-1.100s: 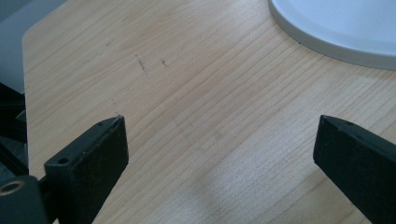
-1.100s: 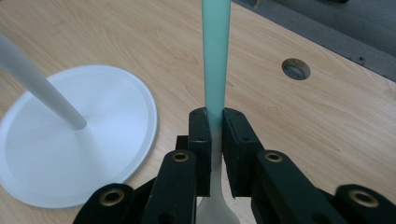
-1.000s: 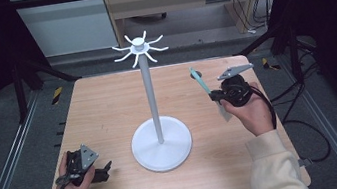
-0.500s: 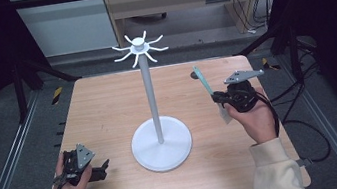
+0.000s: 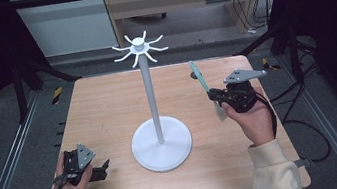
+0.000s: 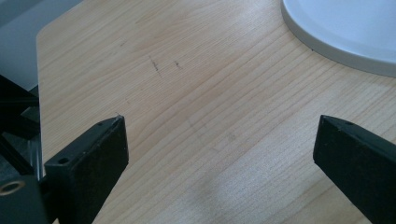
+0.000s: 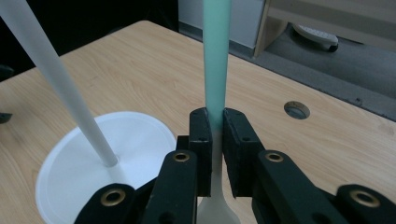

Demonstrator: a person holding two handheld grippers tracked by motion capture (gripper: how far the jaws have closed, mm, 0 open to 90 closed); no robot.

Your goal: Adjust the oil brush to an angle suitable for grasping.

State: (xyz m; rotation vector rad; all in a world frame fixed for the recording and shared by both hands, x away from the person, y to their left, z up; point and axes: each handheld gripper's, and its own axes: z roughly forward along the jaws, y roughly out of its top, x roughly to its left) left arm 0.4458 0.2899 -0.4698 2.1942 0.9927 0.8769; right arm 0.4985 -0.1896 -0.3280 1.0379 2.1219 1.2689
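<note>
A white stand with a round base and hooked arms at its top rises from the middle of the wooden table. My right gripper is held above the table to the right of the stand, shut on a utensil with a pale green handle and a white lower end. In the right gripper view the handle runs up between the closed jaws, with the stand's pole at the left. My left gripper rests low at the table's front left, open and empty, with bare wood between its jaws.
A small round hole sits in the table near the far right corner. Dark metal frame rails run along both sides of the table. The stand's base rim lies just ahead of the left gripper.
My right gripper has carried the utensil slightly upward and to the right. The left hand has shifted a little toward the table's front edge.
</note>
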